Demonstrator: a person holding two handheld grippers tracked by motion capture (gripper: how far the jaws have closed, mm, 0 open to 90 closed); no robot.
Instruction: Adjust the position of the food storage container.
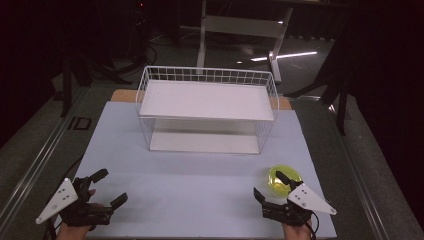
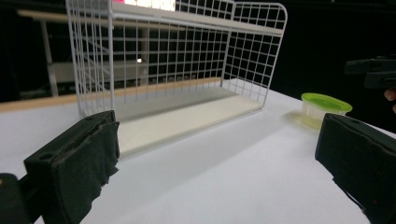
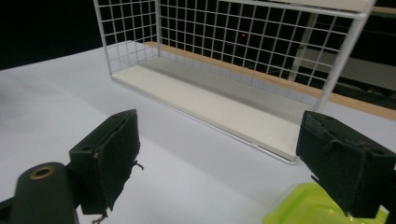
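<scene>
On the pale table (image 1: 200, 170), white wire rack (image 1: 207, 107), green-lidded tub (image 1: 284, 180), left gripper (image 1: 106, 192) and right gripper (image 1: 272, 184) jaws spread, dark room

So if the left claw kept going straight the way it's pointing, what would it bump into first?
Probably the white wire rack. The left claw, open, points over bare table toward the rack's lower shelf; the green-lidded container sits off to the side.

We note two black hand-held grippers, the left gripper (image 1: 111, 187) at seven o'clock, the right gripper (image 1: 269, 185) at five. Each carries a grey three-cornered plate with small dark holes; jaw pads are frayed black fabric. A brass-ringed hole marks the right one's body.
</scene>
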